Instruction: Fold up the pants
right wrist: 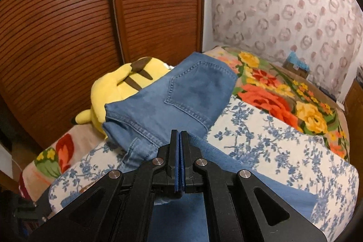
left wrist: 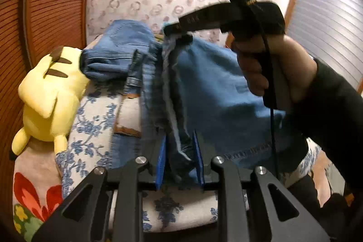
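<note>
Blue jeans [left wrist: 211,92] lie on a bed with a blue-flowered white cover [left wrist: 90,124]. In the left wrist view, my left gripper [left wrist: 179,160] is shut on a bunched fold of the jeans between its blue pads [left wrist: 161,162]. The right gripper [left wrist: 179,34], held in a hand, pinches the lifted denim edge further up. In the right wrist view, my right gripper [right wrist: 180,151] has its pads pressed together on the jeans' fabric; the seat with a back pocket [right wrist: 192,92] lies flat beyond it.
A yellow plush toy [left wrist: 50,96] lies at the left of the bed by the brown slatted wardrobe doors [right wrist: 90,26]. A bright floral blanket [right wrist: 283,96] covers the far right of the bed. A patterned curtain [right wrist: 283,6] hangs behind.
</note>
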A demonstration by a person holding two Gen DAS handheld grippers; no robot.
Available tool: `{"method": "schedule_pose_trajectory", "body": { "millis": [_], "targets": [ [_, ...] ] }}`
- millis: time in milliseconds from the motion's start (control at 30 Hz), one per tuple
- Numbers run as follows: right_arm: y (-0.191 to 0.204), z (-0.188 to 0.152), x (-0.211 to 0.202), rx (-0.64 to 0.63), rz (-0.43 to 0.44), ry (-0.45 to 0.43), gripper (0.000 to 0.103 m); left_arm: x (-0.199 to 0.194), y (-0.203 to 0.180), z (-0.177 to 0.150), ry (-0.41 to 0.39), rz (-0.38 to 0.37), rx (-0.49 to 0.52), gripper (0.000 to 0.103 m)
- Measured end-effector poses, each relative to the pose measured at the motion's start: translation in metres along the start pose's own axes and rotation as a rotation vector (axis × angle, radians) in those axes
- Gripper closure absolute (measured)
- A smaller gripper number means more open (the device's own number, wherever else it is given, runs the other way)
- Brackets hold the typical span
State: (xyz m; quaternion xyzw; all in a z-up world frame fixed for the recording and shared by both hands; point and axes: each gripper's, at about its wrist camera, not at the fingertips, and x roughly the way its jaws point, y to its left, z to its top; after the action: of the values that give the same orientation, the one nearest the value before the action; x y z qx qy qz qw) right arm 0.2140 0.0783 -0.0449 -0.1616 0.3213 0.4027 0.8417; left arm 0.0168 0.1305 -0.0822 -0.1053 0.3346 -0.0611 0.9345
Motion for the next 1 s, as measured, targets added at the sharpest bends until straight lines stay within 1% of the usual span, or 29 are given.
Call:
{"method": "schedule_pose_trajectory", "body": {
  "millis": [67, 133, 167, 200, 233, 267, 333, 400, 467, 533, 600, 667, 733, 833, 933, 1000],
  "targets": [
    [0.002, -0.001, 0.004, 0.001, 0.004, 0.01, 0.103, -0.005, 0.005, 0.002, -0.018, -0.009, -0.021, 0.082],
    [0.003, 0.0, 0.002, -0.001, 0.004, -0.001, 0.103, -0.009, 0.006, 0.004, -0.032, -0.01, -0.021, 0.081],
    [0.003, 0.0, 0.0, 0.001, 0.006, -0.005, 0.1, -0.009, 0.006, 0.005, -0.034, -0.006, -0.019, 0.078],
    [0.001, 0.001, -0.003, 0.006, 0.011, -0.009, 0.093, -0.011, 0.006, 0.005, -0.038, 0.001, -0.015, 0.071],
    [-0.001, 0.002, -0.007, 0.011, 0.016, -0.013, 0.09, -0.012, 0.006, 0.006, -0.045, 0.009, -0.013, 0.067],
    [-0.003, 0.003, -0.014, 0.012, 0.022, -0.02, 0.086, -0.013, 0.007, 0.007, -0.05, 0.012, -0.012, 0.061],
    [-0.008, 0.004, -0.026, 0.002, 0.018, -0.037, 0.081, -0.013, 0.007, 0.009, -0.055, 0.013, -0.013, 0.057],
    [-0.016, 0.002, -0.041, -0.011, 0.002, -0.052, 0.072, -0.011, 0.006, 0.01, -0.051, 0.014, -0.013, 0.045],
    [-0.029, -0.004, -0.057, -0.019, -0.035, -0.069, 0.065, -0.008, 0.006, 0.011, -0.047, 0.011, -0.014, 0.045],
    [-0.047, -0.014, -0.071, -0.022, -0.065, -0.075, 0.064, -0.005, 0.004, 0.01, -0.04, 0.01, -0.01, 0.045],
    [-0.065, -0.026, -0.08, -0.018, -0.079, -0.059, 0.063, -0.001, 0.001, 0.01, -0.035, 0.015, -0.007, 0.045],
    [-0.085, -0.04, -0.084, -0.009, -0.116, -0.035, 0.062, 0.002, -0.001, 0.01, -0.031, 0.018, -0.005, 0.045],
    [-0.109, -0.057, -0.083, 0.031, -0.132, -0.003, 0.061, 0.004, -0.003, 0.01, -0.033, 0.021, -0.004, 0.045],
    [-0.138, -0.079, -0.075, 0.108, -0.132, 0.047, 0.061, 0.007, -0.004, 0.01, -0.031, 0.027, -0.009, 0.045],
    [-0.157, -0.098, -0.064, 0.183, -0.134, 0.087, 0.061, 0.009, -0.004, 0.009, -0.025, 0.031, -0.006, 0.045],
    [-0.168, -0.107, -0.058, 0.244, -0.112, 0.107, 0.061, 0.01, -0.005, 0.008, -0.018, 0.031, -0.003, 0.045]
  ]
}}
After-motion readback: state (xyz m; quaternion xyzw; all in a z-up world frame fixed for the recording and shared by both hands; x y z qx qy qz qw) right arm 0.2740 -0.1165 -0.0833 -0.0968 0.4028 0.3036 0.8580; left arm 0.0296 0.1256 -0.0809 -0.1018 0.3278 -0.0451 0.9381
